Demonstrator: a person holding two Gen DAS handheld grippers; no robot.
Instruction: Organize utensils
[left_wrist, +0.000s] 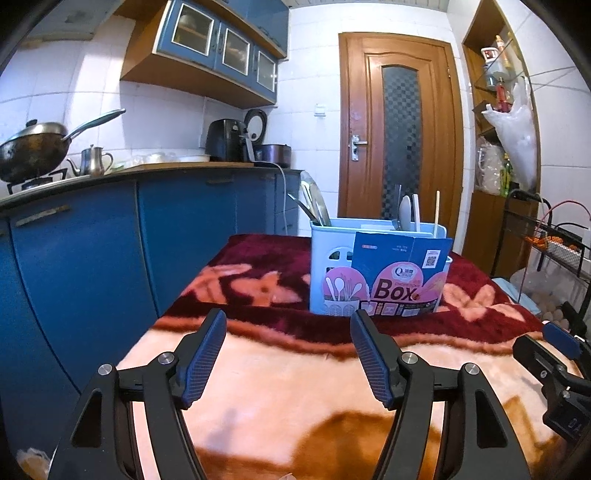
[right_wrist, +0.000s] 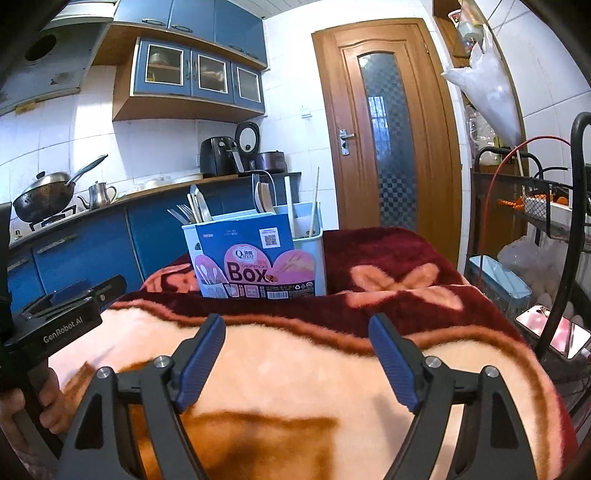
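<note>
A light blue utensil box (left_wrist: 325, 266) with a "Box" label card stands on the blanket-covered table, ahead of both grippers; it also shows in the right wrist view (right_wrist: 317, 258). Forks, knives, spoons (left_wrist: 405, 212) and chopsticks (right_wrist: 314, 206) stand upright in it. My left gripper (left_wrist: 288, 325) is open and empty, low over the blanket in front of the box. My right gripper (right_wrist: 297, 328) is open and empty, beside the left one, also short of the box.
The table carries a red and peach blanket (left_wrist: 280, 387). Blue kitchen cabinets (left_wrist: 92, 251) with a wok (left_wrist: 33, 151) and kettle run along the left. A wooden door (left_wrist: 399, 125) is behind. A black wire rack (right_wrist: 546, 229) stands at the right.
</note>
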